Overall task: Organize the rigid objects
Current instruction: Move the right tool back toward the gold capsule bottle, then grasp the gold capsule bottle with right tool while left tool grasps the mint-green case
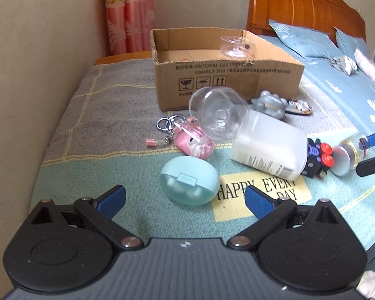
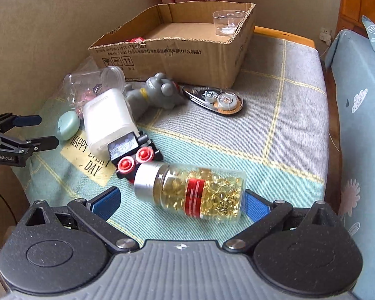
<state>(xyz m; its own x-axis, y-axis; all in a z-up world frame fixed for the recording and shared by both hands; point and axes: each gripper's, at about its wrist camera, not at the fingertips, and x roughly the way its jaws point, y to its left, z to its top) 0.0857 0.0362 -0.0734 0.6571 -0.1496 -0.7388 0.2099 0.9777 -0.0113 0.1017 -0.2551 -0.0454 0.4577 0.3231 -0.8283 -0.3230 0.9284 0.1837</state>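
Note:
My left gripper (image 1: 185, 196) is open, just short of a mint-green oval case (image 1: 188, 183) that lies on the blanket ahead of its fingertips. My right gripper (image 2: 181, 201) is also open. A glass bottle of golden capsules (image 2: 200, 192) with a silver cap lies on its side between the right fingers, its base close to the right pad. The cardboard box (image 1: 225, 75) stands at the back with a clear plastic cup (image 1: 235, 46) inside. In the right wrist view the left gripper (image 2: 47, 130) shows at the left edge, beside the mint case (image 2: 68, 125).
Loose on the blanket are a clear jar (image 1: 220, 115), a white bottle (image 1: 270, 147), a pink keychain (image 1: 195, 142), a grey toy (image 1: 270, 103), a correction tape (image 2: 217, 98) and a black toy with red wheels (image 2: 135, 155). A wall runs along the left; pillows and a headboard are far right.

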